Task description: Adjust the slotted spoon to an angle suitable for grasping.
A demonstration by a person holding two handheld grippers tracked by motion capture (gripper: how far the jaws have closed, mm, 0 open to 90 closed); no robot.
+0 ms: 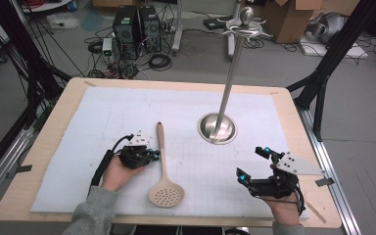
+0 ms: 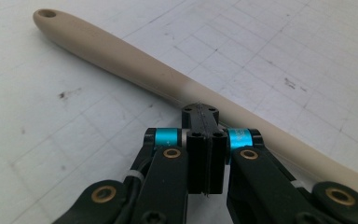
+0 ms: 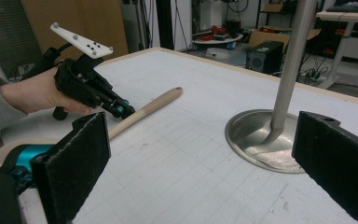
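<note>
The slotted spoon [image 1: 164,169] looks matt beige plastic, the stand [image 1: 218,128] polished metal, the table [image 1: 293,105] pale wood.

The skimmer [image 2: 177,88] bowl is cut off by the left gripper view's edge.

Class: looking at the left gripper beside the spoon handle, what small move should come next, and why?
Probably open the jaws. The left gripper is shut, its tips at the side of the beige slotted spoon, not around its handle. Opened, it could straddle the handle and grip. The right gripper waits open, apart.
</note>
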